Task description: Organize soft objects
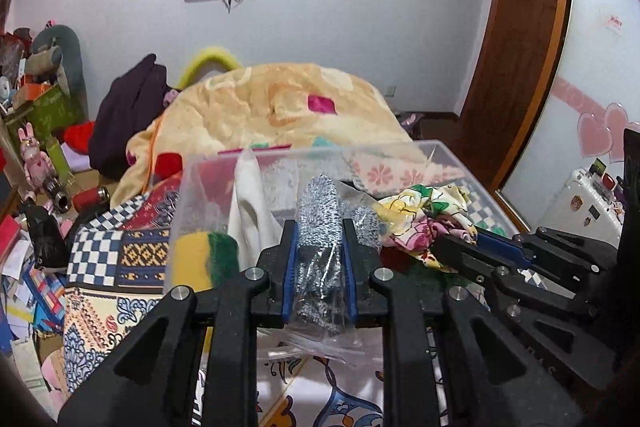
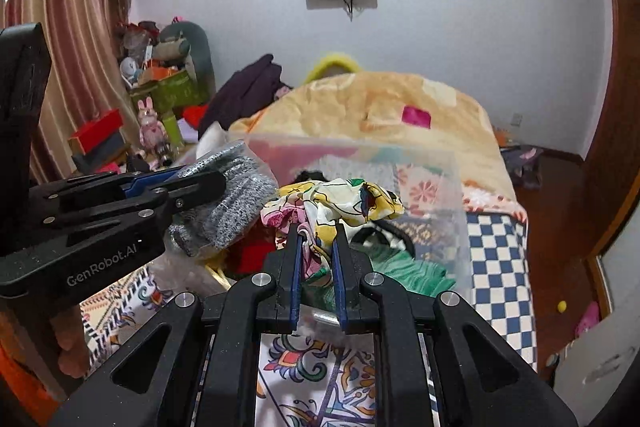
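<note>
A: Two tools are at work. The left tool (image 1: 319,227) has its fingers closed on a grey knitted bundle in clear plastic (image 1: 320,227), which stands up between the pads.

B: And the right tool (image 2: 317,233)?

A: Pinched narrowly on a colourful printed cloth (image 2: 332,199), bunched just beyond its tips, over the clear plastic bin (image 2: 432,163) on the bed.

B: Anything left of the left tool?

A: A yellow-green sponge (image 1: 202,255) and a white cloth (image 1: 250,203), both in the bin.
</note>
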Motion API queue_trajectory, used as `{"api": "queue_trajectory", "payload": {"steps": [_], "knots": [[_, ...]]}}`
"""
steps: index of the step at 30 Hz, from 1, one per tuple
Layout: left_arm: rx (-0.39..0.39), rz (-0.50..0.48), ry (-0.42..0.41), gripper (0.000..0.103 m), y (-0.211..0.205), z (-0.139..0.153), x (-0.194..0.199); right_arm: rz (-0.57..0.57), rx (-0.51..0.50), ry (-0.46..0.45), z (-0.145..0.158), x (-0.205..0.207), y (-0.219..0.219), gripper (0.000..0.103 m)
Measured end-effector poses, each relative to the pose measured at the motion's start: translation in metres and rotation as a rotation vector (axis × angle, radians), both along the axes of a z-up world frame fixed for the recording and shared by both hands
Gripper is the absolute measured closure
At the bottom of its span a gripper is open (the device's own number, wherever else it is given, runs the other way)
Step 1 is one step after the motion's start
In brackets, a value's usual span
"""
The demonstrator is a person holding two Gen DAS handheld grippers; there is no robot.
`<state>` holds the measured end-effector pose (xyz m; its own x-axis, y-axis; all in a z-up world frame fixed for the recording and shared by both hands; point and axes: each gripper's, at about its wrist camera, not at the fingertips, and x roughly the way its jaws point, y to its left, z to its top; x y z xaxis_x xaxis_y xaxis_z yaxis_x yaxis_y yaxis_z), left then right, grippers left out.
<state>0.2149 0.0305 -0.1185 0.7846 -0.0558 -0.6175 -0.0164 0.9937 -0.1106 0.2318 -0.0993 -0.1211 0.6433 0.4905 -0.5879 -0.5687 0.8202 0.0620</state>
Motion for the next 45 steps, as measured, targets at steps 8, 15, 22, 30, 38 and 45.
{"api": "queue_trajectory", "payload": {"steps": [8, 15, 22, 30, 38, 45], "knots": [[-0.026, -0.005, 0.028, 0.083, 0.002, 0.001, -0.008, 0.011, -0.035, -0.004, 0.002, -0.008, 0.000, 0.079], [-0.029, -0.022, -0.025, 0.080, 0.001, 0.025, -0.032, 0.014, -0.001, -0.028, 0.021, -0.017, -0.012, 0.073], [-0.043, -0.035, -0.131, 0.070, 0.000, 0.066, -0.065, 0.010, 0.073, -0.109, 0.060, -0.035, -0.027, 0.072], [-0.008, -0.025, -0.278, 0.051, -0.004, 0.111, -0.108, 0.010, 0.156, -0.233, 0.101, -0.067, -0.045, 0.070], [0.017, -0.024, -0.385, 0.039, -0.008, 0.141, -0.145, 0.012, 0.221, -0.333, 0.123, -0.093, -0.055, 0.056], [0.013, -0.015, -0.421, 0.027, -0.009, 0.147, -0.159, -0.008, 0.244, -0.380, 0.123, -0.099, -0.057, 0.030]]}}
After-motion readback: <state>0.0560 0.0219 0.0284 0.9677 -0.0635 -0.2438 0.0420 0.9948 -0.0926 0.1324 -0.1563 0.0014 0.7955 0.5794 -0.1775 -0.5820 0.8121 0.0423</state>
